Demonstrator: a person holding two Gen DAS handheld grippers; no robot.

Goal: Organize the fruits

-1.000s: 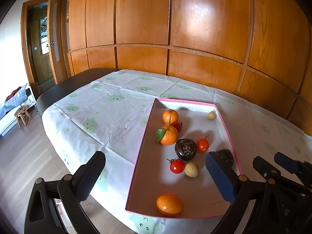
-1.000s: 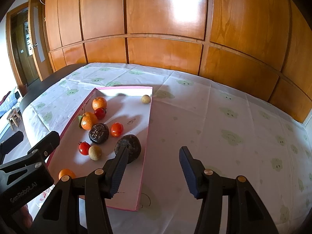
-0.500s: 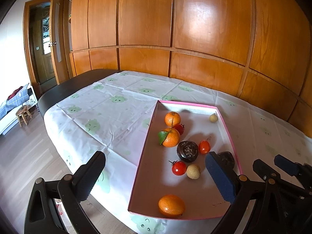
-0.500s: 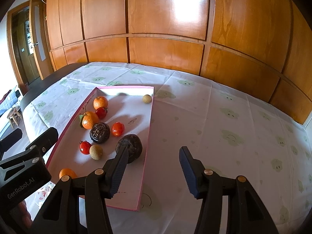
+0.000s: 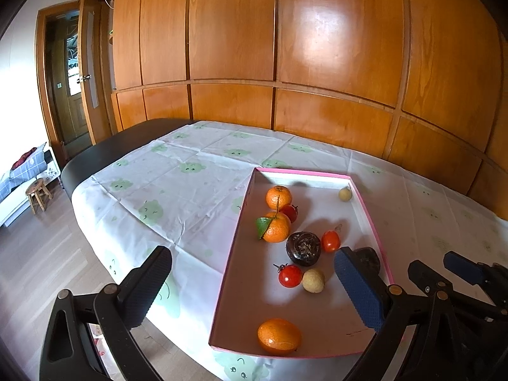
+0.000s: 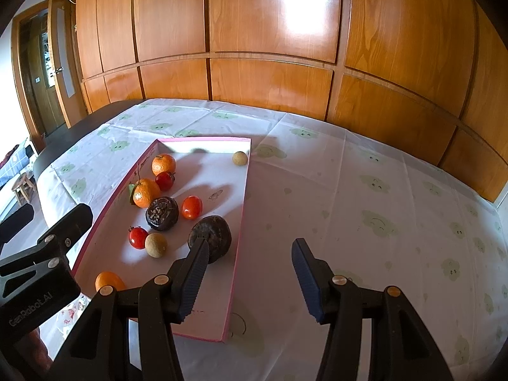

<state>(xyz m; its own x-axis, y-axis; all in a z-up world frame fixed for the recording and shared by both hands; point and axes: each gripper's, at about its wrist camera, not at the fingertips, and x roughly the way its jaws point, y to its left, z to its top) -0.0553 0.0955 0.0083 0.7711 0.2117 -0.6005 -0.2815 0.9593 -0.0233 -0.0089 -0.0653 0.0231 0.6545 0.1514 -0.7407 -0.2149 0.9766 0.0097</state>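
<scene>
Ten fruits scattered, unsorted by kind, inside pink-edged tray (image 5: 365,197) near table's left edge; fits before sorting or after gathering. Left gripper (image 5: 254,289) and right gripper (image 6: 249,274) spread, empty.

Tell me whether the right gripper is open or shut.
Open: the right gripper shows a wide gap between its fingers, holding nothing, above the pink tray's edge.

Left hand-held gripper (image 5: 250,289) wide open, empty, above near edge of table (image 5: 197,190). Pink-rimmed tray (image 5: 235,254) holds three oranges: two far-left (image 5: 278,197) (image 5: 277,226), one near edge (image 5: 279,336). Three tomatoes, two pale round fruits, dark wrinkled fruit (image 5: 303,248) mid-tray. Right hand-held gripper (image 5: 463,268) at right edge.
</scene>
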